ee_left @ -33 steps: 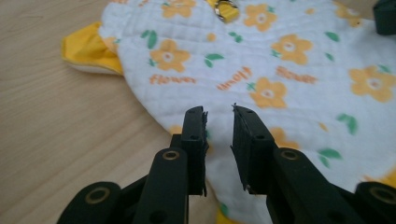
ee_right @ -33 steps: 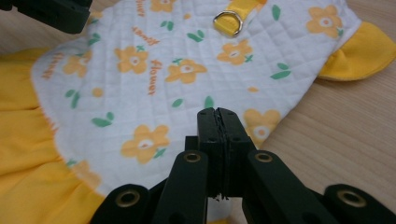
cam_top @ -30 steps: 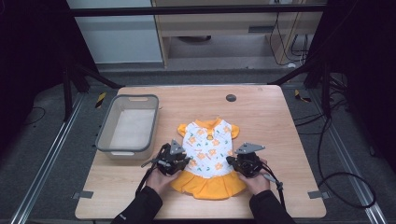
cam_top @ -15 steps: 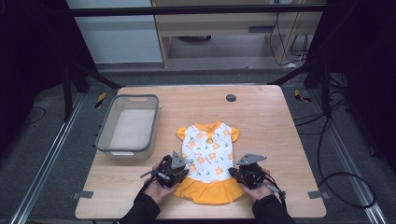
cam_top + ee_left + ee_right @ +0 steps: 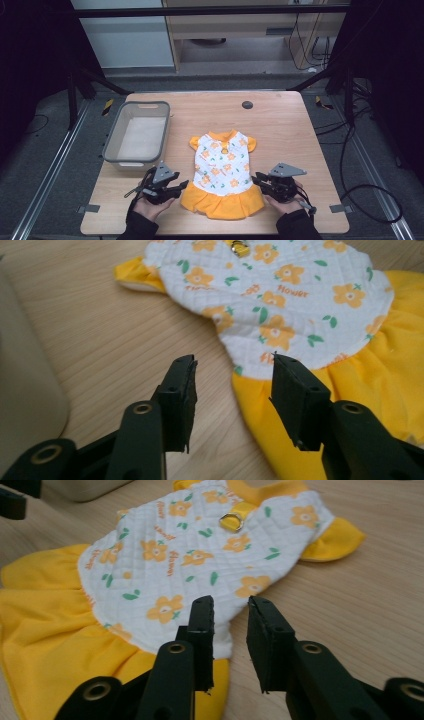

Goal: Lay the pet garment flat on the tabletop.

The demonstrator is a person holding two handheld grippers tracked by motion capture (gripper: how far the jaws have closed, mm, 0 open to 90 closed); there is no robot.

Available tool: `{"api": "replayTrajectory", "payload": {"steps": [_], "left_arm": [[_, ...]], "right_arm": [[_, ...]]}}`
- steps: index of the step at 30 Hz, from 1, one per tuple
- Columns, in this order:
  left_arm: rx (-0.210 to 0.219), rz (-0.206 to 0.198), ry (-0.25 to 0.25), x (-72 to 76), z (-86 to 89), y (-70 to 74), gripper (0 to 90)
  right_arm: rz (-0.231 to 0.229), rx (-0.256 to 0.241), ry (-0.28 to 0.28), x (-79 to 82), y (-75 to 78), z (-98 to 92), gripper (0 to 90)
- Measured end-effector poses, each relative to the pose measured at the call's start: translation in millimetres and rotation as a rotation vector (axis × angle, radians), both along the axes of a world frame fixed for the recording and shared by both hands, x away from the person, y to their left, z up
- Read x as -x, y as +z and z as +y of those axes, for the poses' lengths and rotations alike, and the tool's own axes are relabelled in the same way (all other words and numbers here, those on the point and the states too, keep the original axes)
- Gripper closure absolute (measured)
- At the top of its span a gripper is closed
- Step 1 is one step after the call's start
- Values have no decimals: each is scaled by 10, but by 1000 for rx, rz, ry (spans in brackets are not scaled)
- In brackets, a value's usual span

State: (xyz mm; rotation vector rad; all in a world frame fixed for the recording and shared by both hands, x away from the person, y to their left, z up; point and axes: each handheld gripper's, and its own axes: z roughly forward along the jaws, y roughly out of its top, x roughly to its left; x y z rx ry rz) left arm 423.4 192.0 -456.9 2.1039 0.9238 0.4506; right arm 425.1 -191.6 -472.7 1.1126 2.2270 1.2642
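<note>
The small dress [image 5: 223, 172] lies flat on the table [image 5: 280, 130], spread between the two tools — its yellow skirt hem nearest the person. The left gripper [image 5: 232, 375] has its jaws wide apart, the skirt's edge just ahead and between them. The right gripper [image 5: 230, 615] stands with jaws slightly parted at the dress's other side, clamping nothing — a grey bin [image 5: 137, 132] sits beyond the left one.

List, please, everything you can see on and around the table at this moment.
dress: one, white flowered top with orange skirt, flat at table's near middle
bin: one, grey, left of the dress
table: one, light wood
black disc: one, far side of the table
left gripper: one, black, fingers open at the dress's left edge
right gripper: one, black, fingers open at the dress's right edge
hands: two, at the near edge
</note>
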Motion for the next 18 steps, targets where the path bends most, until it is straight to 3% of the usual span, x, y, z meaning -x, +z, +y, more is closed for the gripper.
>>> {"api": "replayTrajectory", "payload": {"steps": [9,13,18], "left_arm": [[-52,-12,63,134,309,-71,409],[-37,-5,97,127,462,-110,340],[-26,-26,132,149,655,-138,291]], "right_arm": [[-36,-12,-122,66,5,-368,547],[-33,-5,-176,76,-17,-495,499],[-24,-14,-232,67,-53,-637,429]]}}
